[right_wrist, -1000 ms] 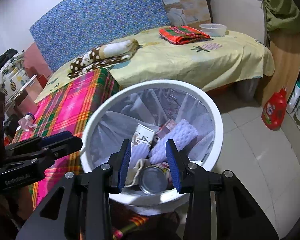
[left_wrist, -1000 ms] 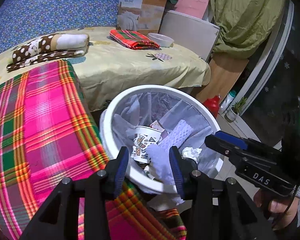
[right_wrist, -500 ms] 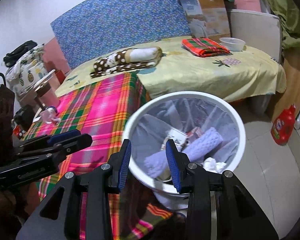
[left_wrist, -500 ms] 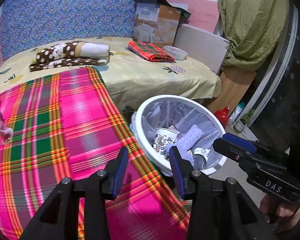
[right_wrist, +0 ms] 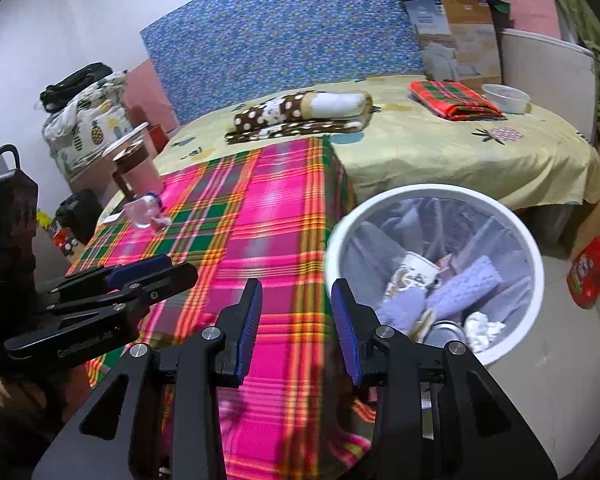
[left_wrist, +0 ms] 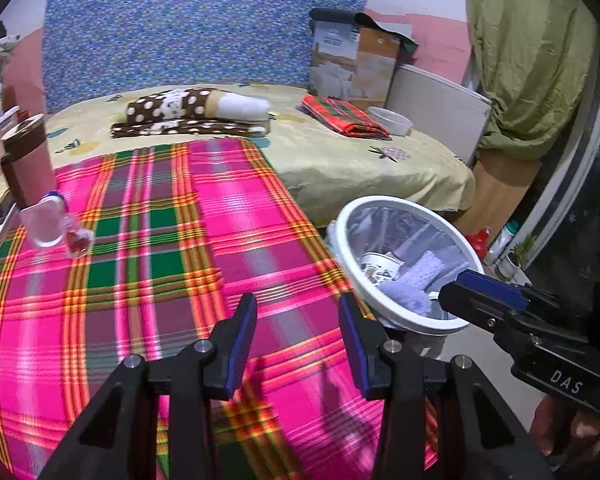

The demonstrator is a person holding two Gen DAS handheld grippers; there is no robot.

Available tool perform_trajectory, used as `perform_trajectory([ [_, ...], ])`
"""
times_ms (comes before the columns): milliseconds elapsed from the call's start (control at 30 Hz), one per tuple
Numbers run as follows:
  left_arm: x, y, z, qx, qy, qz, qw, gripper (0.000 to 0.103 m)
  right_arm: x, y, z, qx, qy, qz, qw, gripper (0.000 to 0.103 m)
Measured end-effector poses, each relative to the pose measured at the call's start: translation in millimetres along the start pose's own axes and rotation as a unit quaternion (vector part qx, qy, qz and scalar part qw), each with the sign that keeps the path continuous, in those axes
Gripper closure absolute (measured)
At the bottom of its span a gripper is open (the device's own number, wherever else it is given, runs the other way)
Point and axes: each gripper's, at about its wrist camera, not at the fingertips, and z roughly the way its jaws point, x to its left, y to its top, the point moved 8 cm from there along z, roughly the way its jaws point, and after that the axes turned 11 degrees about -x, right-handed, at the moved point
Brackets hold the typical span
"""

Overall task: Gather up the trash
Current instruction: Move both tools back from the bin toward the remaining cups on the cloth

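While both hover over plaid cloth (left_wrist: pixel 148 240), L gripper (left_wrist: pixel 298 334) & R gripper (right_wrist: pixel 296 322) gape empty; bin (right_wrist: pixel 538 280) w/ trash sits beside, plastic bottle (left_wrist: pixel 56 224) far off.

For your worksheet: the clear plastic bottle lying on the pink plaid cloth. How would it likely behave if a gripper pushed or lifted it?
The clear plastic bottle lies on its side on the plaid cloth, so a push would probably roll it. It looks see-through and nearly empty, so it is likely light. Its thin walls may dent under a hard squeeze, and smooth plastic could slip.
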Motion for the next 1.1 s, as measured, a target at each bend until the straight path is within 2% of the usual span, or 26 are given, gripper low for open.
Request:
perform_trajectory([
  [267,40.5,-10.1,-15.5,-0.004,0.033,-0.022,0.9992,0.059,26.4,-3.4,9.7,0.010,0.028,-0.001,1.000,0.063],
  [400,65.4,-13.2,-22.4,-0.003,0.052,-0.033,0.9981,0.059,44.7,-3.5,18.8,0.021,0.048,-0.003,0.999,0.054],
  [733,124.5,-8.6,-41.8,-0.010,0.100,-0.050,0.9937,0.059,91.0,8.6,37.5,0.030,0.080,-0.045,0.995,0.054],
  [1100,184.3,6.8,-54.3,-0.021,0.139,-0.064,0.9880,0.059,128.2,12.9,63.1,0.041,0.113,-0.064,0.991,0.054],
])
